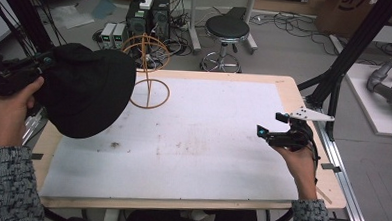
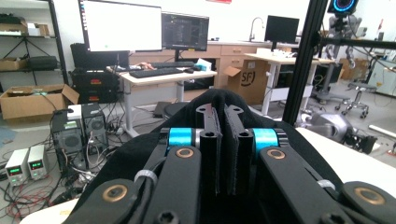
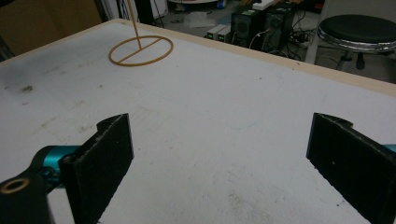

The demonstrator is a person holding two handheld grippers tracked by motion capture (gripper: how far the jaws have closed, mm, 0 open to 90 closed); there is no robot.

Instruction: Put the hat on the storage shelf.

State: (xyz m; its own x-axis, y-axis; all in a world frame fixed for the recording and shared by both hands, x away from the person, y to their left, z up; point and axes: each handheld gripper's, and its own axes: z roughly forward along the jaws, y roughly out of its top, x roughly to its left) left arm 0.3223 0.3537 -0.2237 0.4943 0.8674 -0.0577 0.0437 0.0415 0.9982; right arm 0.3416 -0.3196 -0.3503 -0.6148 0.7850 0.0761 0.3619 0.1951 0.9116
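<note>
1. Left gripper (image 1: 45,64), beyond the table's left edge, raised. Jaws clenched on the brim of a black cap (image 1: 92,93); in the left gripper view the pads sit almost together with dark fabric (image 2: 223,100) pinched between. Risk: the hold covers only a thin strip of cloth, so a quick swing could let the brim slide out.

2. Black cap, held in the air over the table's far left corner, crown hanging toward the surface. Soft and floppy. Risk: the crown could sag shut and miss the top of the stand.

3. Wooden hat stand (image 1: 148,71), far left part of the table, just beside the cap. Ring base (image 3: 140,50) flat on the white mat, thin post upright, wire-like ball frame on top. Light build, judged easy to tip. Risk: a sideways push from the cap or gripper could topple it or skid it off the far edge.

4. White mat (image 1: 207,141), covering the table. Smudged, otherwise bare.

5. Right gripper (image 1: 271,126), near the right edge. Jaws released, wide apart, holding nothing. Risk: too far away to steady the stand if it rocks.
</note>
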